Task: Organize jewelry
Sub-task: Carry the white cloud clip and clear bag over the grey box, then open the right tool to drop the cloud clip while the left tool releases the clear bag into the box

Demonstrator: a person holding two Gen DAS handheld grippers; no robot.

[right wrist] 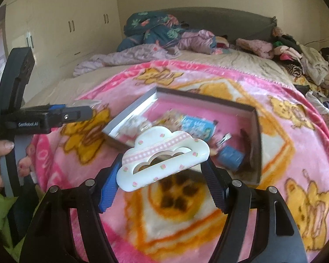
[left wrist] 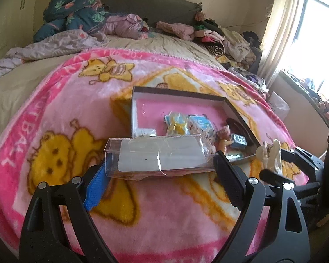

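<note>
the left wrist view alone shows the left gripper [left wrist: 162, 171] pinching a clear plastic packet [left wrist: 160, 156] with a white card inside, held flat between its fingers above the pink cartoon blanket [left wrist: 54, 109]. the right wrist view alone shows the right gripper [right wrist: 162, 175] with its jaws closed on a white cloud-shaped hair clip [right wrist: 162, 155] dotted with small pink flowers; in the left view that clip [left wrist: 270, 153] appears only edge-on at the right. just beyond both grippers, an open shallow box [left wrist: 177, 93] with a pink floor rests on the blanket, and it holds small blue and yellow packets [left wrist: 186, 123], a dark blue item [right wrist: 231, 155] and a dark comb-like piece [right wrist: 249, 146] against its right wall.
</note>
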